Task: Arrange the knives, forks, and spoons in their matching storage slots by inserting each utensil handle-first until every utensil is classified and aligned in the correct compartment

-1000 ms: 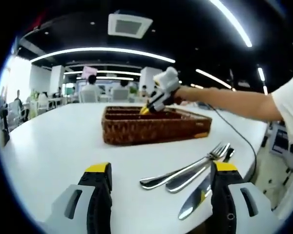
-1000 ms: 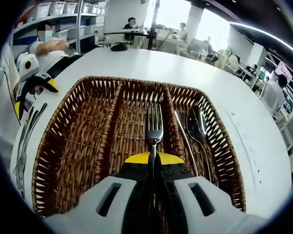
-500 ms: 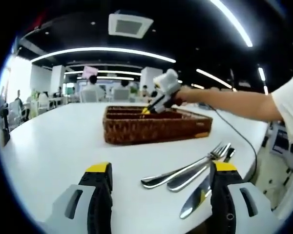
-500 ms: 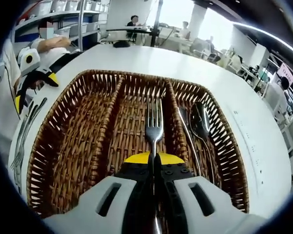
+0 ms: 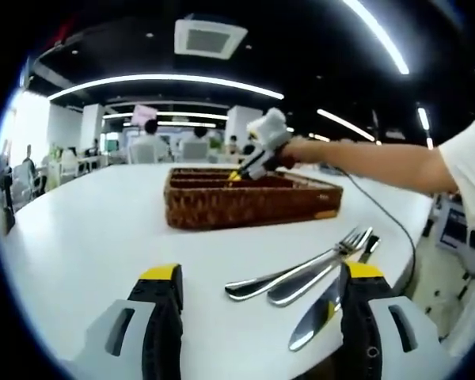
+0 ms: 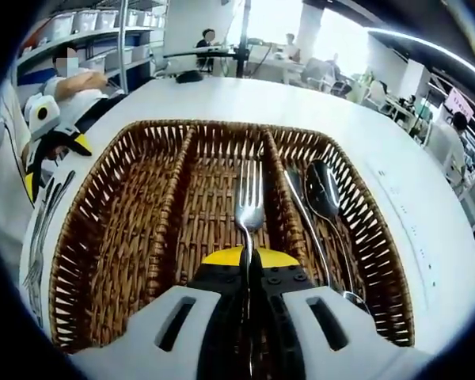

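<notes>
The fork [image 6: 249, 207] stands tines-forward over the middle slot of the basket [image 6: 111, 237], its handle clamped between the closed jaws of the right gripper [image 6: 248, 261]. At 3 o'clock from it, in the right slot, lie two spoons [image 6: 323, 198] side by side, bowls toward the far end. The left slot, at 9 o'clock, holds nothing that can be made out. The basket sits on a white table [image 6: 222, 99].

In the left gripper view, the left gripper [image 5: 257, 285] hovers with jaws wide apart and nothing between them. Just past its right jaw, at 2 o'clock, loose utensils [image 5: 301, 273] lie on the table: a fork, a spoon-like handle and a knife, close together. Farther off at 12 o'clock is the basket [image 5: 245, 204], with the right gripper [image 5: 249, 168] reaching over it at the end of a person's arm [image 5: 364, 162].
</notes>
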